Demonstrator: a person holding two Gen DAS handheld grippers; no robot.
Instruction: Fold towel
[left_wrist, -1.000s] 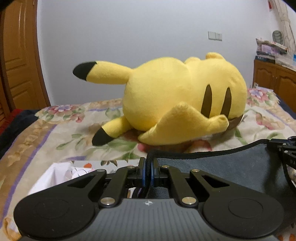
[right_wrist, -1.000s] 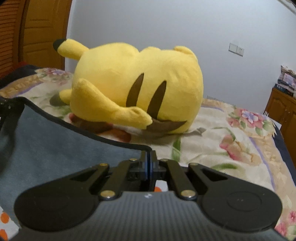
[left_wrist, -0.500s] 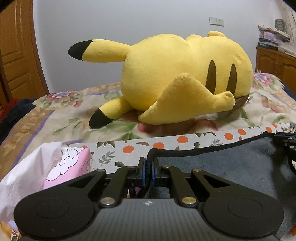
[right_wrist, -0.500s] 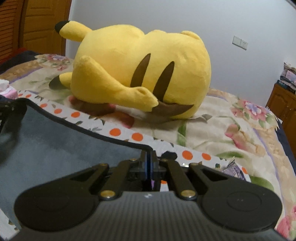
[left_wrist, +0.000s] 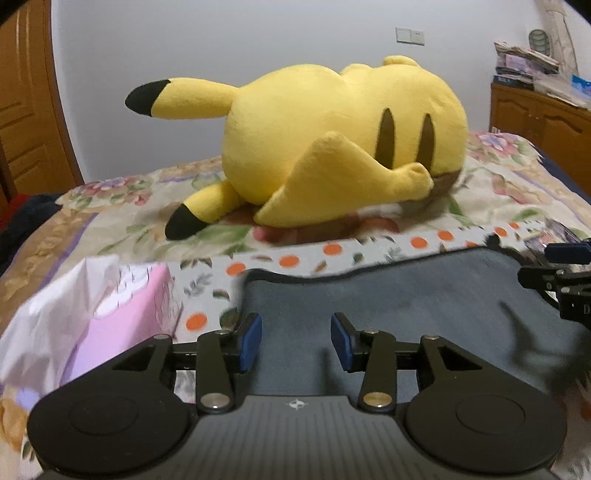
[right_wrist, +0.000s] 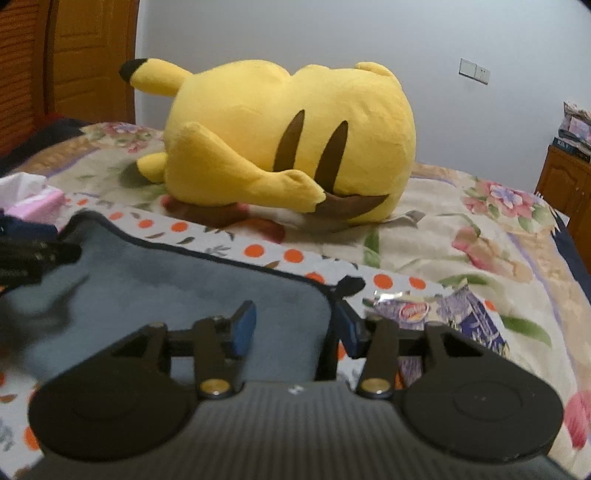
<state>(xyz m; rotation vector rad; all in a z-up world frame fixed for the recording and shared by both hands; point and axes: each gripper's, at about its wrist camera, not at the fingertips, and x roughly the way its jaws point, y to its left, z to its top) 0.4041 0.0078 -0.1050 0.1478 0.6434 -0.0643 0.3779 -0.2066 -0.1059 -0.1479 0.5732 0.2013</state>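
Both claws stand wide, holding nothing. The left claw (left_wrist: 296, 341) hovers over the near left part of the grey towel (left_wrist: 406, 306), its blue pads (left_wrist: 249, 343) apart with bare towel showing between them. The right claw (right_wrist: 293, 326) hangs at the towel's (right_wrist: 177, 291) right corner — one pad over the grey cloth, the other just past the dark-bound edge, above a purple snack packet (right_wrist: 461, 317). The towel lies flat on a white cloth with orange dots (left_wrist: 332, 251), which is spread on a bed (left_wrist: 110, 221) covered by a floral quilt. Its far edge runs near the dotted cloth's border; a small black loop (right_wrist: 349, 284) sticks out at the right corner. Beyond the towel a big yellow plush (left_wrist: 332, 147) lies on its side on the quilt, well apart from both claws. Left of the towel sits a pink tissue pack (left_wrist: 110, 314) with white tissue pulled up — blurred in the left view.
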